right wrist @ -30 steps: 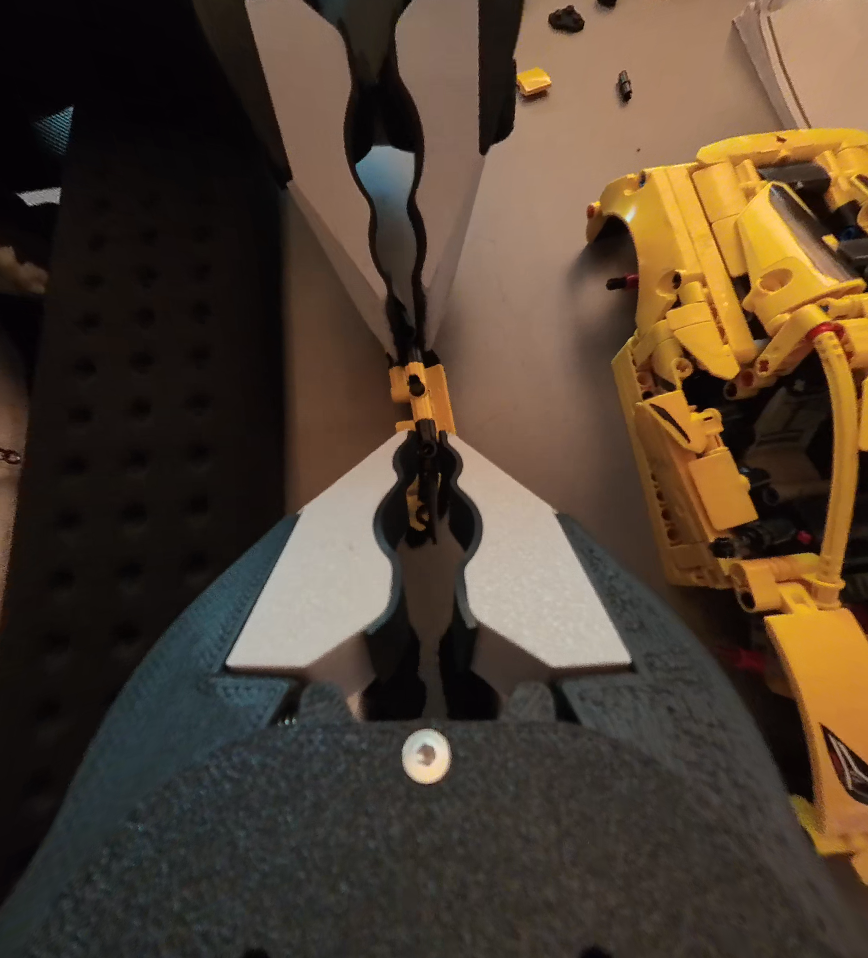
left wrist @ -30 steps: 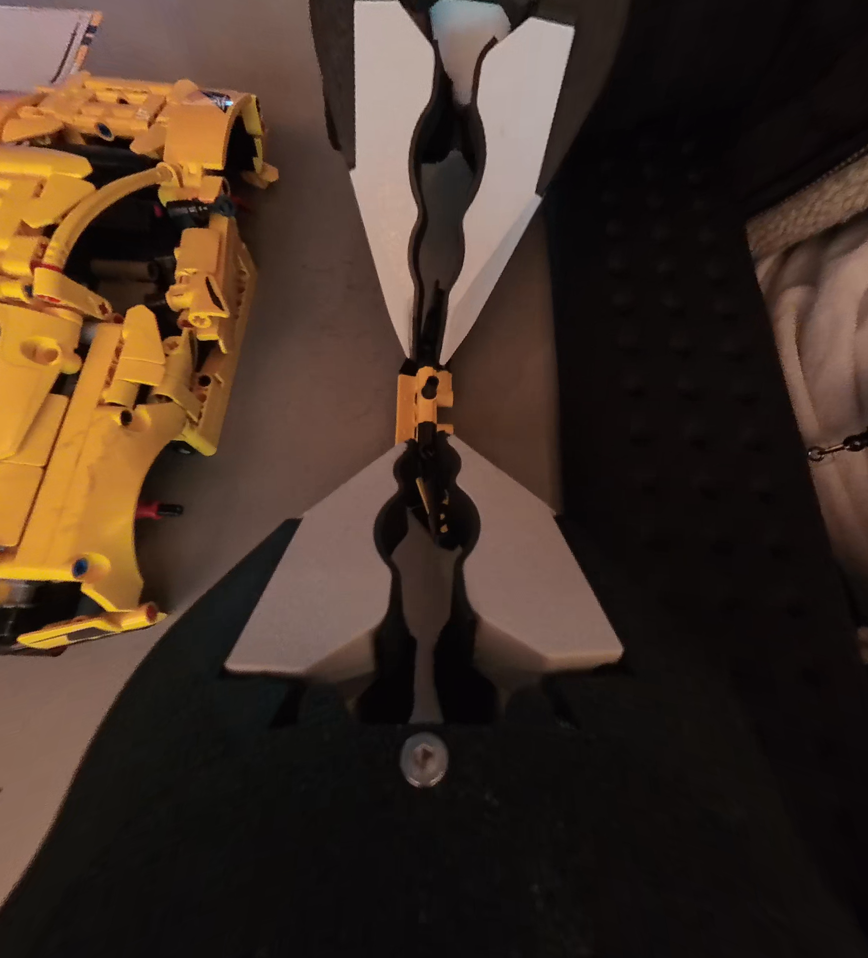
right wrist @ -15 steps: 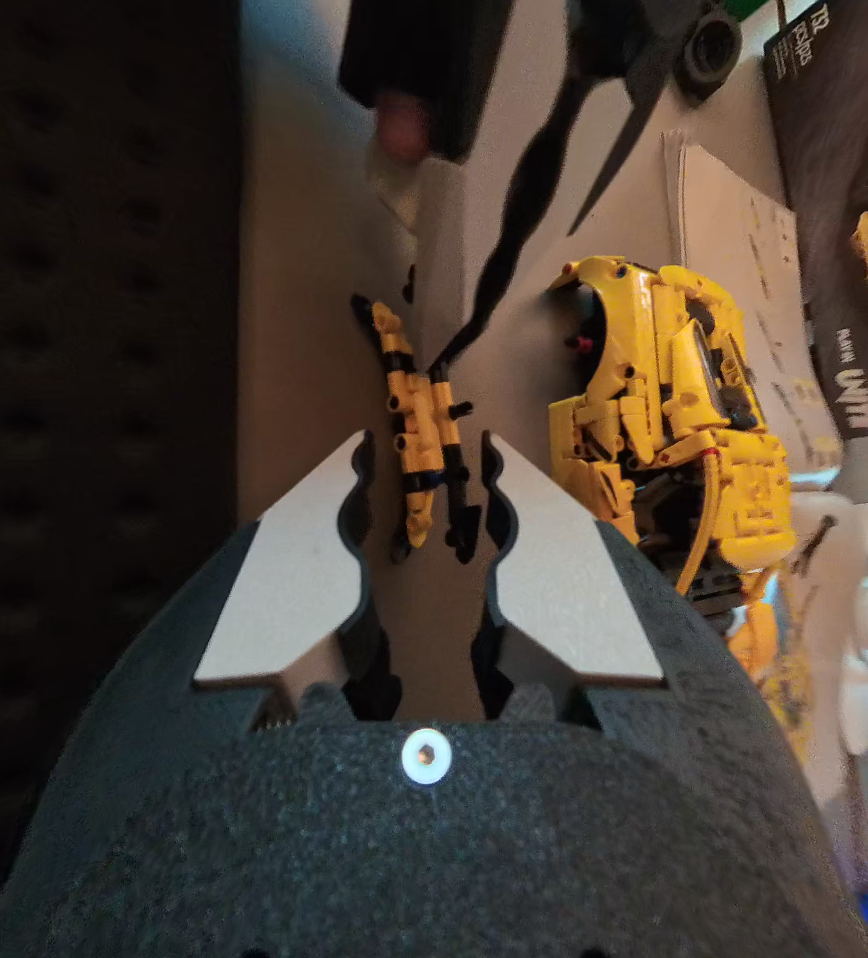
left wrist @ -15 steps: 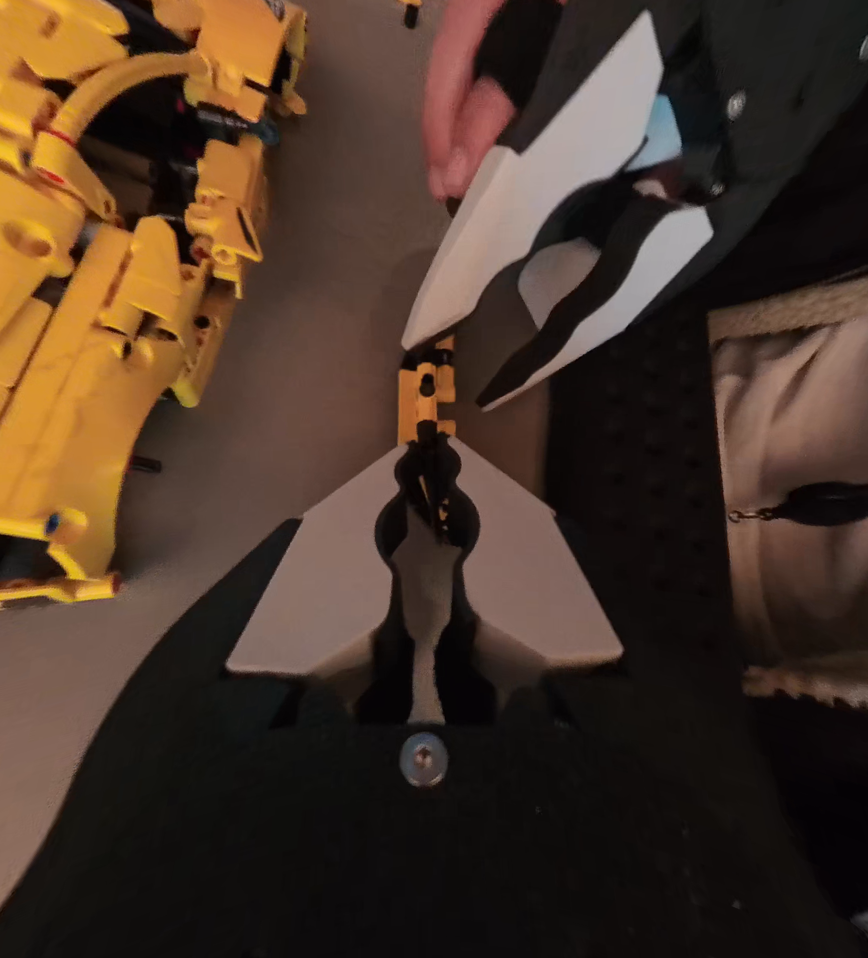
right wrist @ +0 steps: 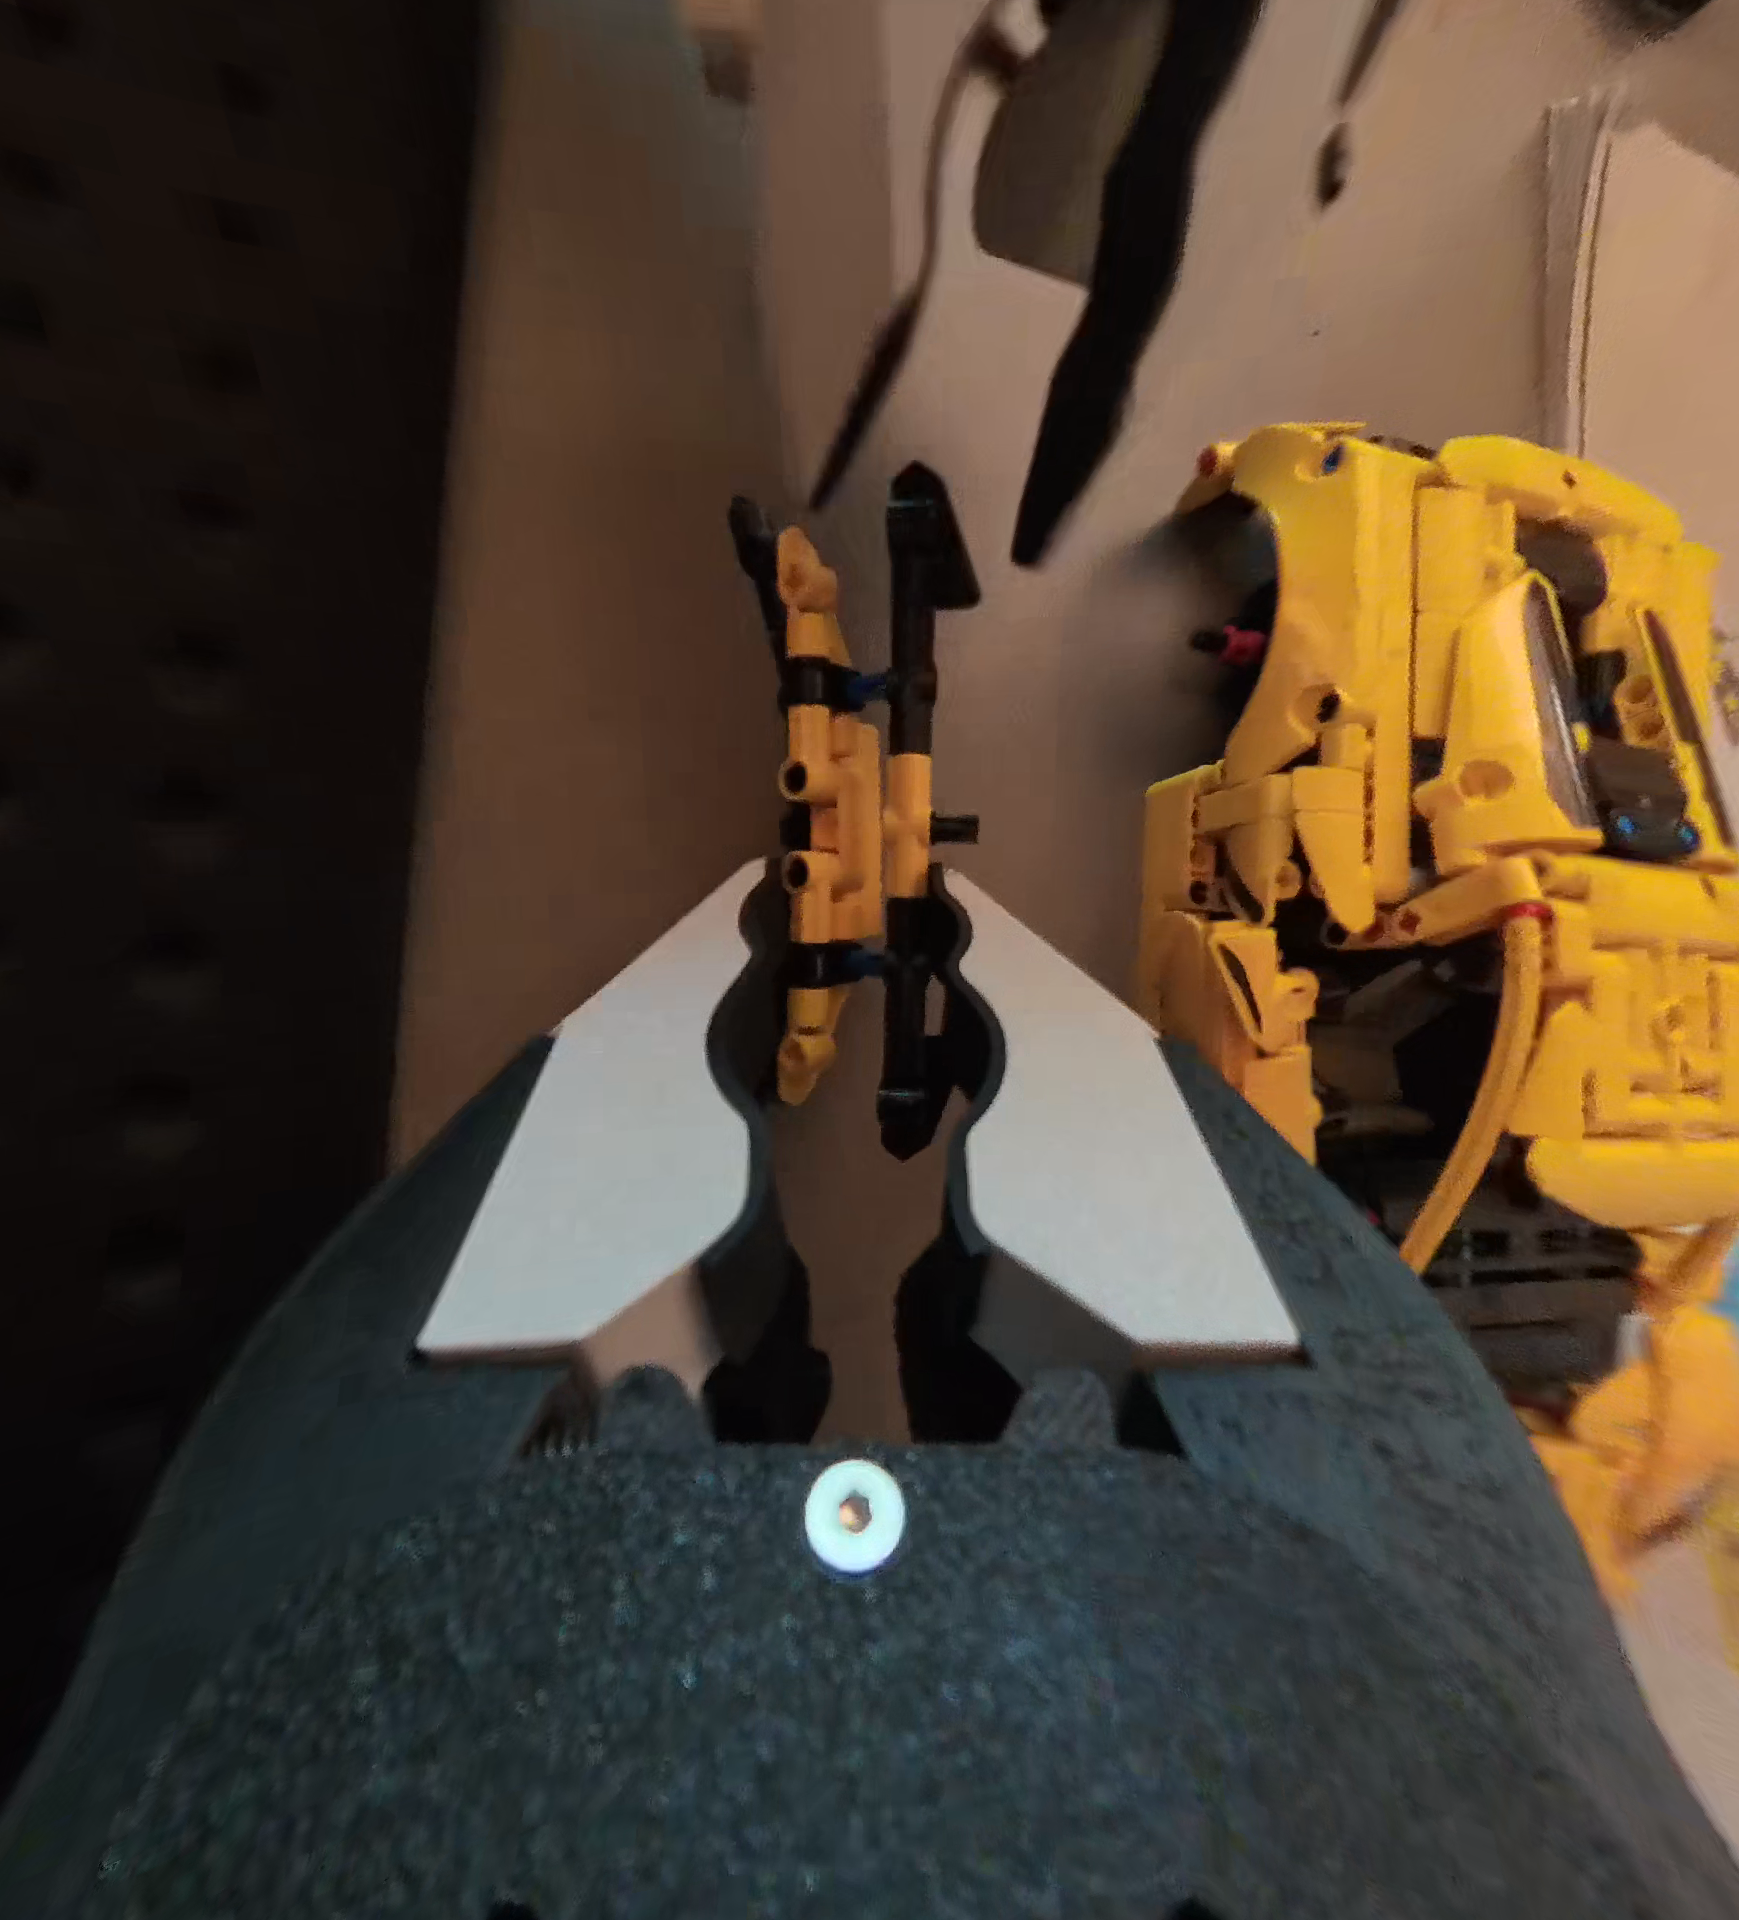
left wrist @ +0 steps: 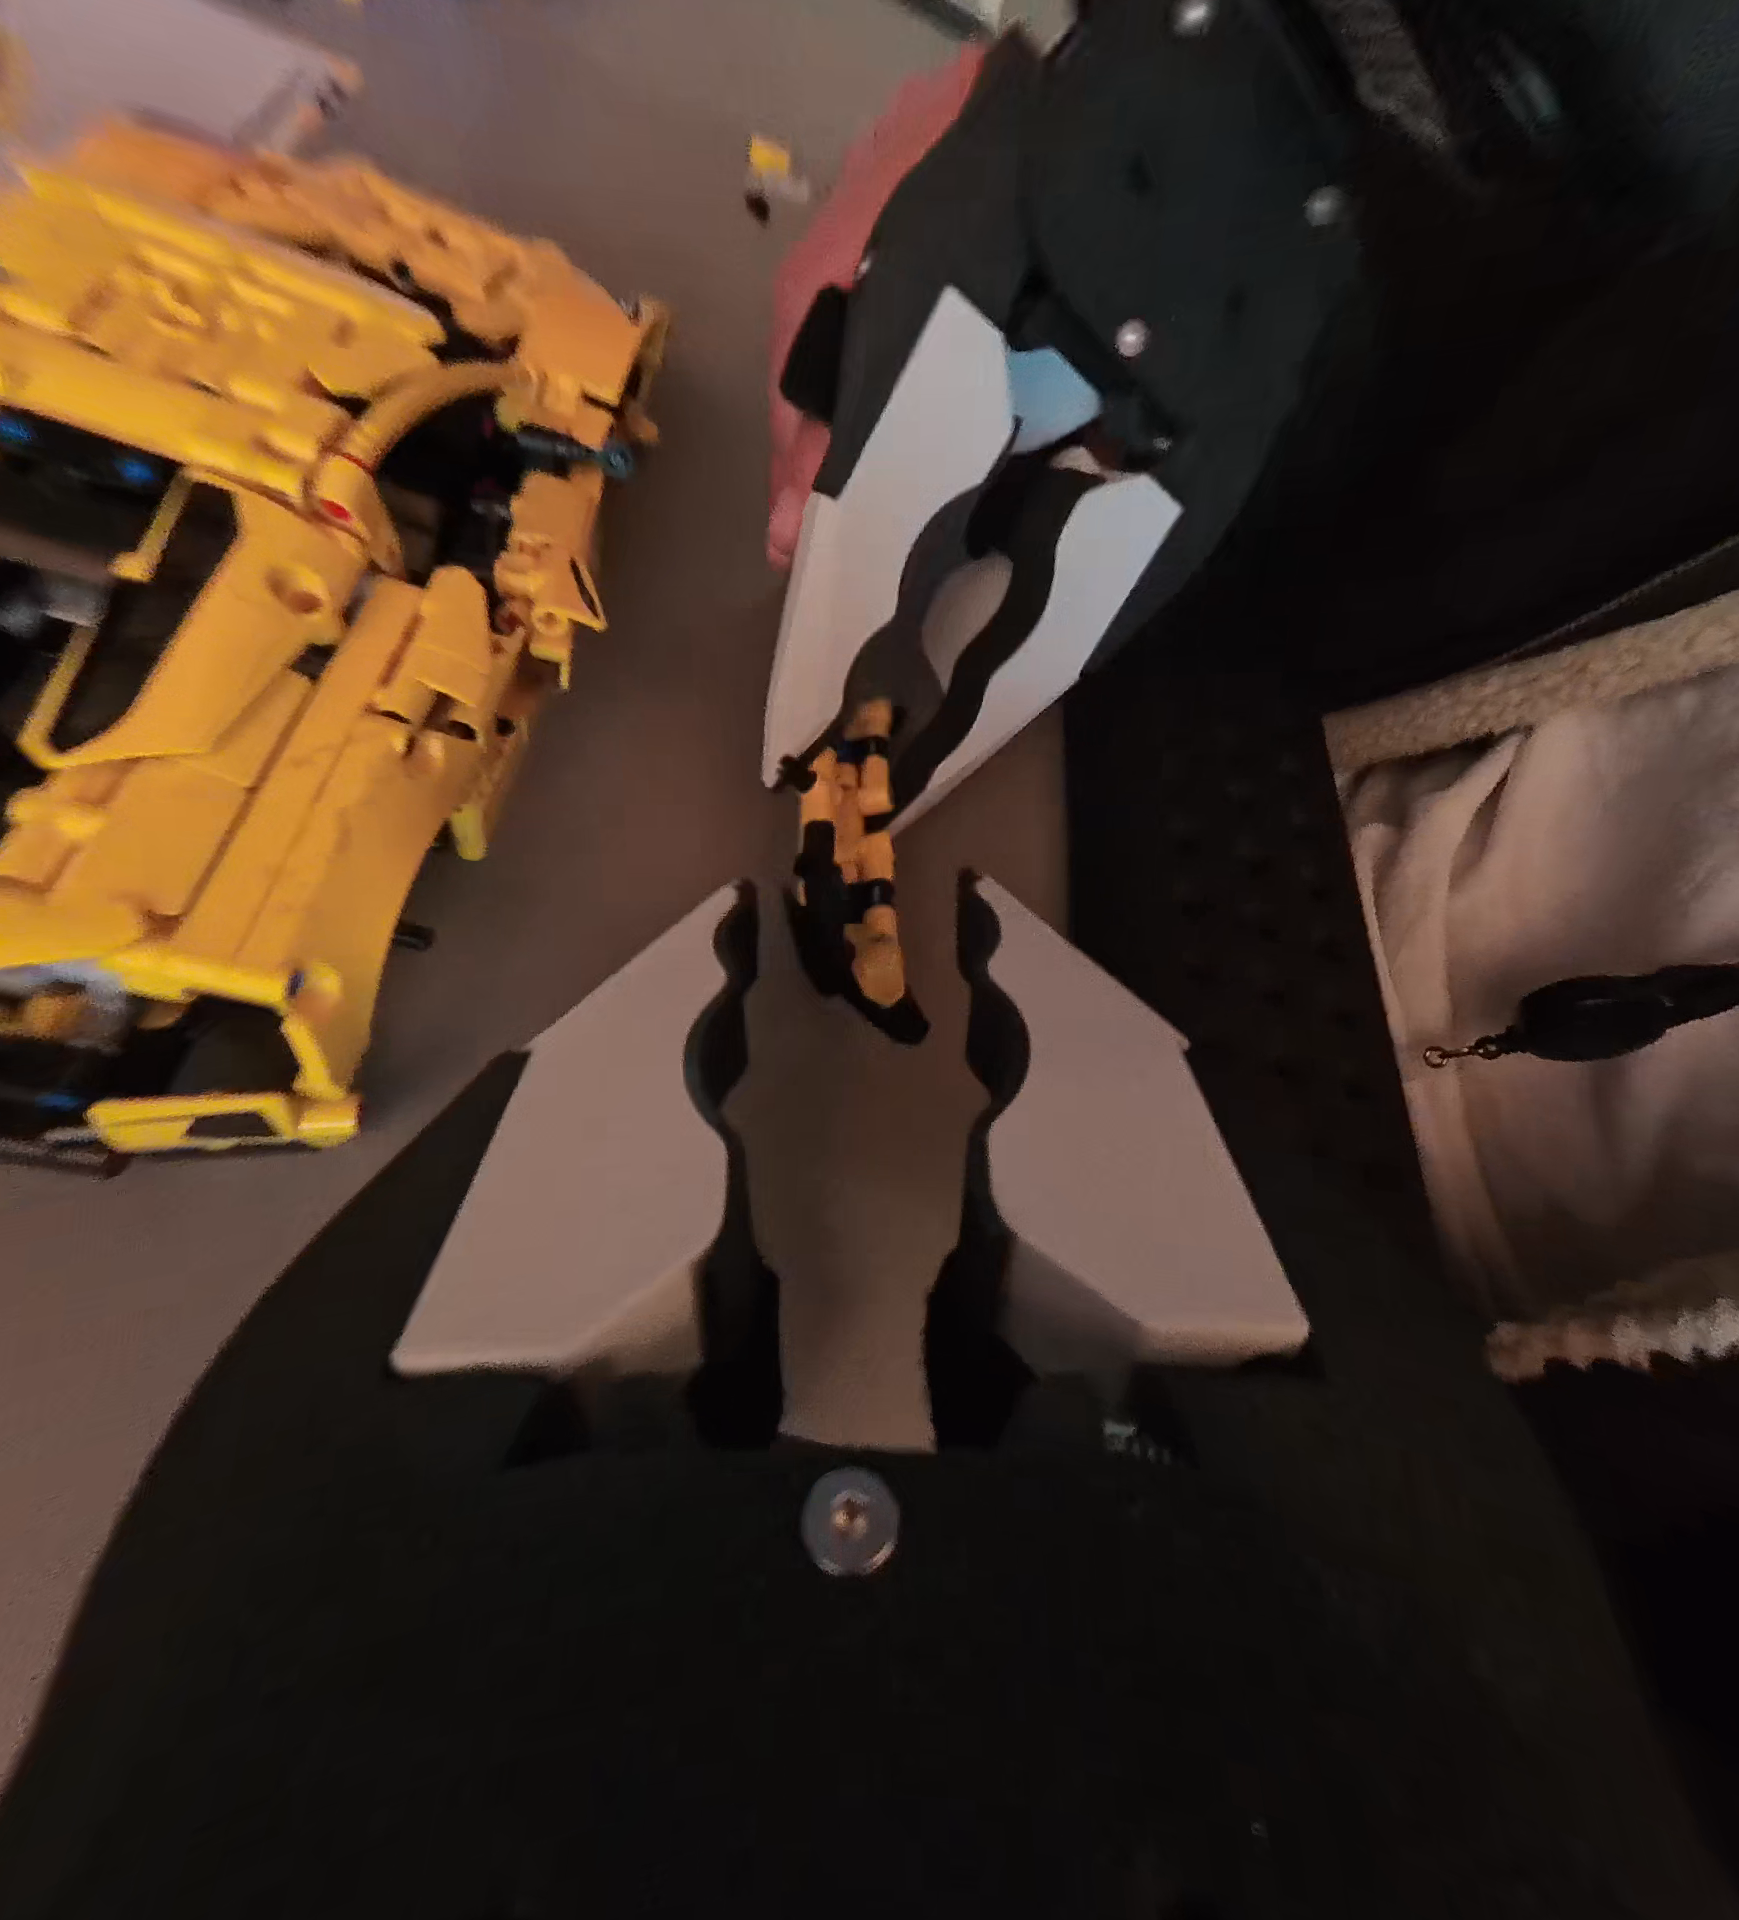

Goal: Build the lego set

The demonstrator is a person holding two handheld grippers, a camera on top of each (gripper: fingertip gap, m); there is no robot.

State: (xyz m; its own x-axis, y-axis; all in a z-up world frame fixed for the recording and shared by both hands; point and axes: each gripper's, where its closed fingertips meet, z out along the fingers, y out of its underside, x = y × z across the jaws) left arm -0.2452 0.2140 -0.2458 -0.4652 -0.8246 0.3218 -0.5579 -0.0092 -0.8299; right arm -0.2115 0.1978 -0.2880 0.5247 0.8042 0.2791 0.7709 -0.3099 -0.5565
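- Lego sub-assembly, yellow and black, is pinched at its lower half between the right gripper fingers, just left of the yellow Lego car.
- Left wrist view alone shows the left gripper spread wide, touching nothing.
- That view also shows the sub-assembly from the opposite side, a hand and a fleece garment.
- Only the right wrist view shows paper sheets beyond the car.

Dim, warm light in both views; the yellow model car smears with motion blur at the left, the far edges streak, and wide-angle distortion bends the dark borders
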